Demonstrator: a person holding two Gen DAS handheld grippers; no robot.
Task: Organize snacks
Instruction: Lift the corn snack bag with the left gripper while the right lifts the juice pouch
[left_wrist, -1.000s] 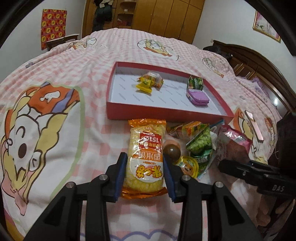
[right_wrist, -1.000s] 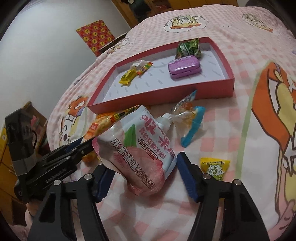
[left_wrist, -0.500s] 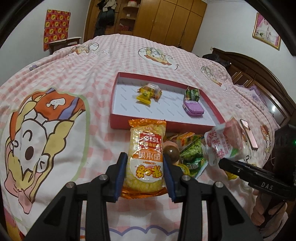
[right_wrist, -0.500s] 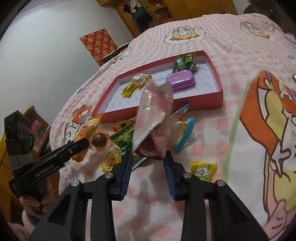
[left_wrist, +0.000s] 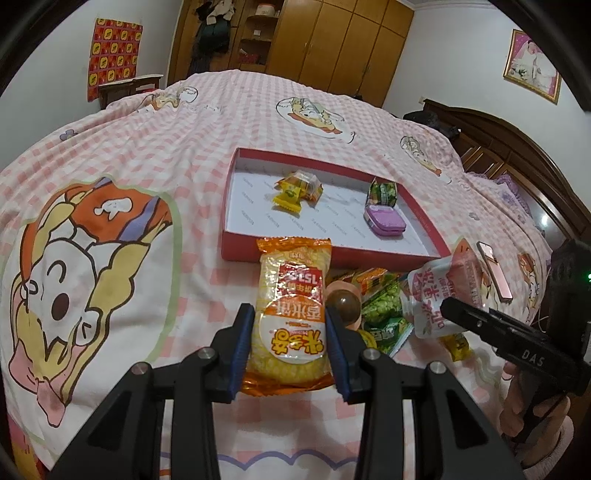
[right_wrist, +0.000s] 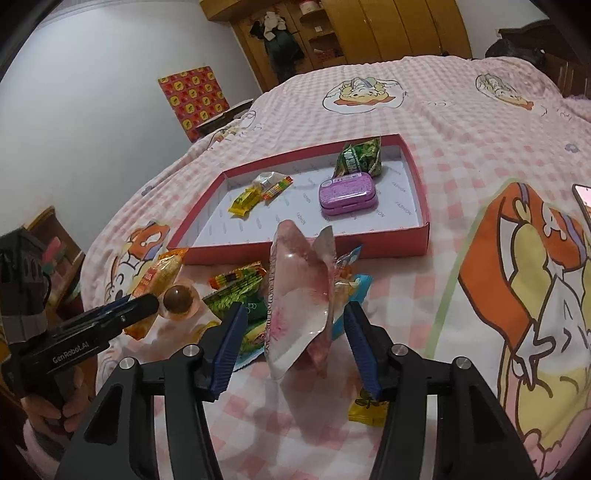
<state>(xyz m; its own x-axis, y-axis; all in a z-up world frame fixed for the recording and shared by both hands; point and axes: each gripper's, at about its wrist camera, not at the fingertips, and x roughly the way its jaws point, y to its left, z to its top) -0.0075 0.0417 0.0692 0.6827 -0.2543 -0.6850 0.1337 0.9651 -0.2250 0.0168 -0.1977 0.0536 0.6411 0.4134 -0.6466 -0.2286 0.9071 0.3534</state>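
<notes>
My left gripper (left_wrist: 290, 349) is shut on an orange and yellow rice-cracker pack (left_wrist: 291, 314), held just in front of the red tray (left_wrist: 295, 254). My right gripper (right_wrist: 295, 349) stands open around a pink jelly pouch (right_wrist: 299, 299); neither pad touches it in the right wrist view. The pouch also shows in the left wrist view (left_wrist: 443, 291) by the right gripper's finger (left_wrist: 480, 321). The tray (right_wrist: 421, 206) holds a purple tin (right_wrist: 347, 192), a green packet (right_wrist: 358, 155) and yellow candies (right_wrist: 258, 190).
A snack pile lies before the tray: a brown ball in a wrapper (right_wrist: 179, 299), green packets (right_wrist: 236, 295), a blue-edged packet (right_wrist: 354, 284), a small yellow packet (right_wrist: 365, 410). A phone (left_wrist: 495, 269) lies on the pink checked bedspread at the right. Wardrobes stand behind.
My right gripper has opened from shut on the pink pouch; the pouch now stands loose between its pads. My left gripper has lifted a little with the cracker pack.
</notes>
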